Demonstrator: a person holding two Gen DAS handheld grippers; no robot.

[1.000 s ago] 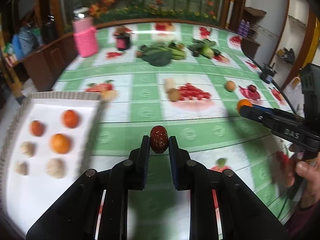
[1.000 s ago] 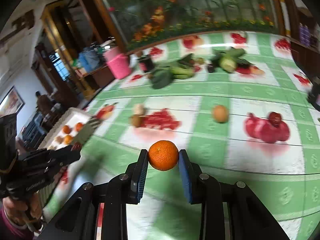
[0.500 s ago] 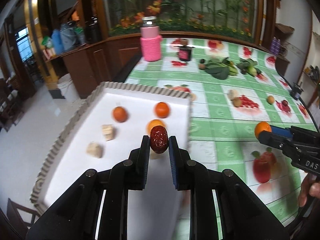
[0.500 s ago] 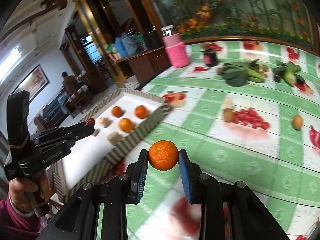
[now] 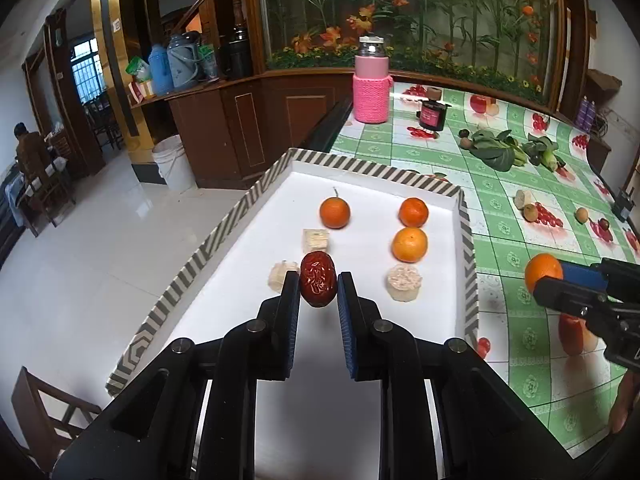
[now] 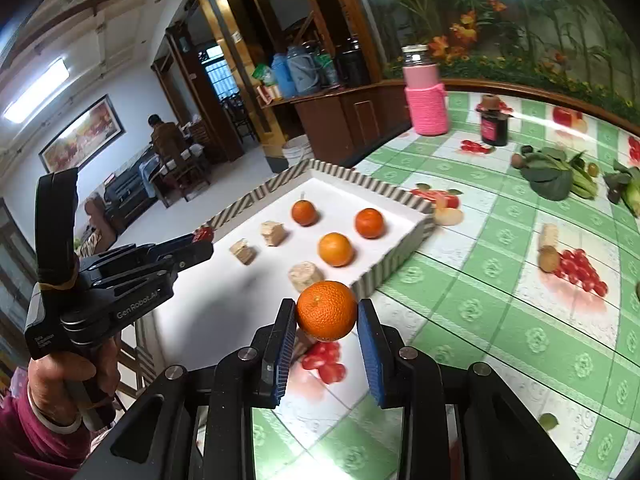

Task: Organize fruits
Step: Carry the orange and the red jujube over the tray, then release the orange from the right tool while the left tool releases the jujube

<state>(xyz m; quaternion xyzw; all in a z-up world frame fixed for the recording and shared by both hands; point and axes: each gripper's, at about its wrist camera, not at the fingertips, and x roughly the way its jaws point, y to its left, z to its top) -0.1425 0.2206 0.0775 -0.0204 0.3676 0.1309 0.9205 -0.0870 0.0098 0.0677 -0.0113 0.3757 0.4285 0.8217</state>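
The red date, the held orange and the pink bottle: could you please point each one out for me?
red date (image 5: 318, 279), left wrist view, middle of its wrinkled skin.
held orange (image 6: 326, 311), right wrist view, centre of its peel.
pink bottle (image 5: 371, 96), left wrist view, knitted sleeve.

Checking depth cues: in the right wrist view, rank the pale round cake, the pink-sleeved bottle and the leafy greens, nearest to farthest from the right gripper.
From the right gripper:
1. Pale round cake, in the tray.
2. Leafy greens, mid-table, right.
3. Pink-sleeved bottle, far edge.
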